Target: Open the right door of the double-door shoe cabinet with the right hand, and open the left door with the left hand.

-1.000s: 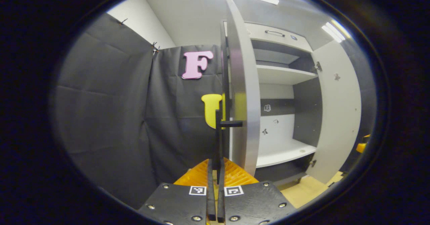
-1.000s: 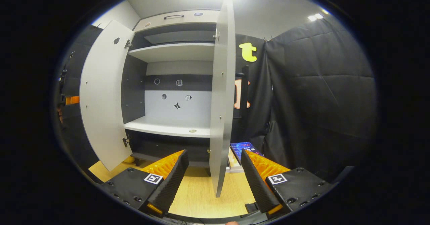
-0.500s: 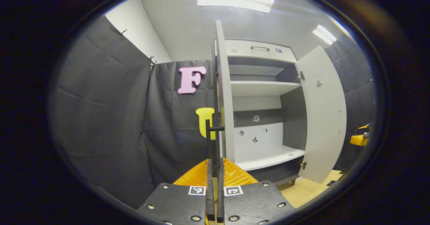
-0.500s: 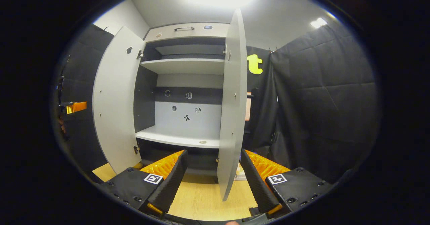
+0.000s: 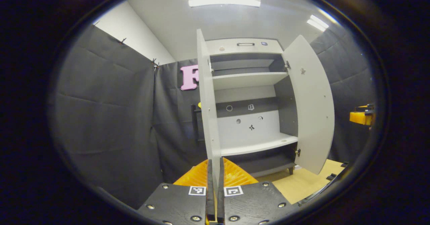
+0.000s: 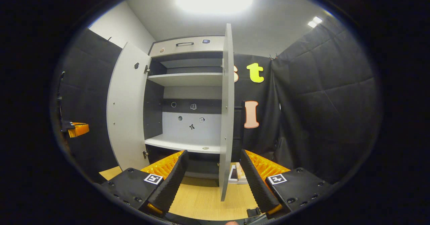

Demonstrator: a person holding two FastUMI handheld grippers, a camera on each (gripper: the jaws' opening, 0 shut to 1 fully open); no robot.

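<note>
The shoe cabinet (image 5: 248, 80) (image 6: 188, 78) stands with both doors swung wide, showing pale shelves and a dark interior. In the left gripper view the left door (image 5: 208, 117) is seen nearly edge-on, its black handle (image 5: 194, 124) behind it. My left gripper (image 5: 214, 166) is shut with nothing held, back from that door. It is also in the right gripper view as an orange shape (image 6: 75, 129) past the left door (image 6: 127, 110). My right gripper (image 6: 213, 154) is open, and the right door (image 6: 226, 117) stands edge-on beyond its fingers. The right door (image 5: 312, 107) and right gripper (image 5: 361, 117) are at the right of the left gripper view.
Black cloth walls close in on both sides of the cabinet. The floor (image 6: 201, 198) is light wood, and flat boxes (image 6: 235, 174) lie on it by the right door's foot. A top drawer with a handle (image 6: 184, 44) sits above the shelves.
My left gripper has come off the left door's black handle and drawn back, still shut. The right gripper has drawn back too, and the cabinet looks smaller in both views.
</note>
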